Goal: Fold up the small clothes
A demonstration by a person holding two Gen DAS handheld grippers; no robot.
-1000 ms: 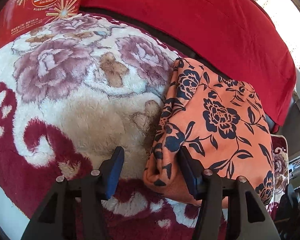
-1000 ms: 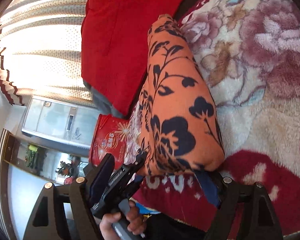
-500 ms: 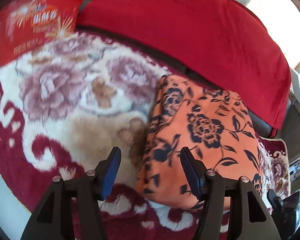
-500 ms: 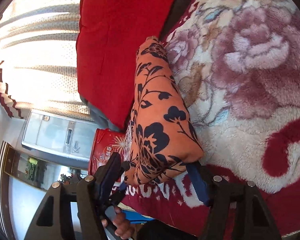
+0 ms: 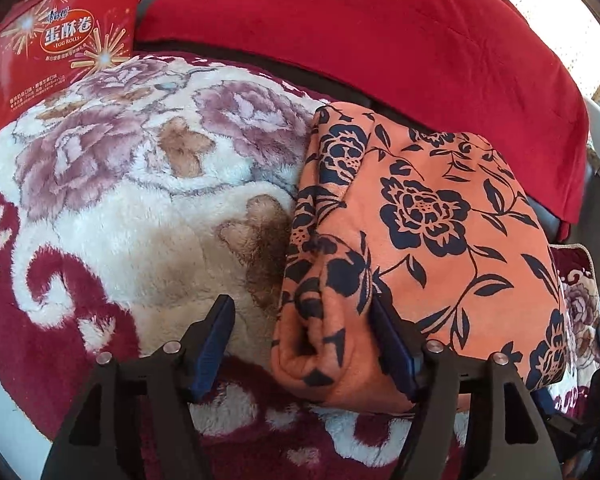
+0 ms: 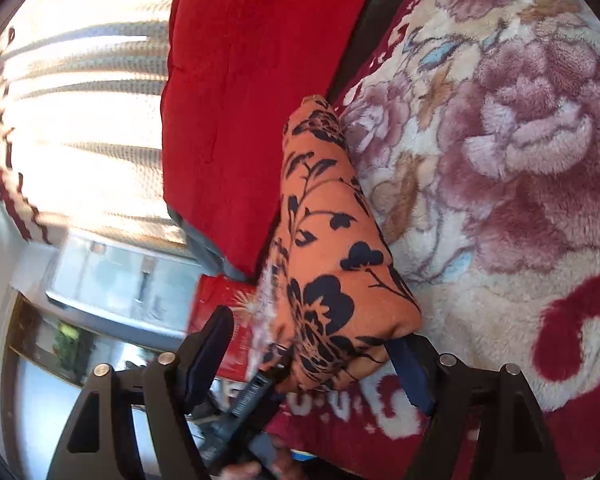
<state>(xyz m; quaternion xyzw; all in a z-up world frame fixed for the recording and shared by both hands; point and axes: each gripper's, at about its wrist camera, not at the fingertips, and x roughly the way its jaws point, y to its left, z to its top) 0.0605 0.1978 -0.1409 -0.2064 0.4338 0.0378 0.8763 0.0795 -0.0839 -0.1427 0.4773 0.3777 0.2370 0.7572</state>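
Note:
A folded orange garment with a dark floral print (image 5: 428, 248) lies on a plush floral blanket (image 5: 140, 200). My left gripper (image 5: 304, 344) is open at its near left corner; the right finger (image 5: 392, 352) presses against the cloth's folded edge and the left finger (image 5: 214, 340) stands over the blanket. In the right wrist view the garment (image 6: 332, 264) appears edge-on. My right gripper (image 6: 312, 364) is open around its near end, with the right finger (image 6: 410, 376) under the cloth.
A red cushion (image 5: 380, 32) lies behind the garment. A red egg-roll box (image 5: 56, 48) stands at the back left. In the right wrist view a bright curtained window (image 6: 80, 100) and the other gripper's handle (image 6: 244, 412) show at left.
The left gripper pulled back and up, then came down close to the garment's near left corner again. The right gripper drew back a little; the garment stayed folded in place.

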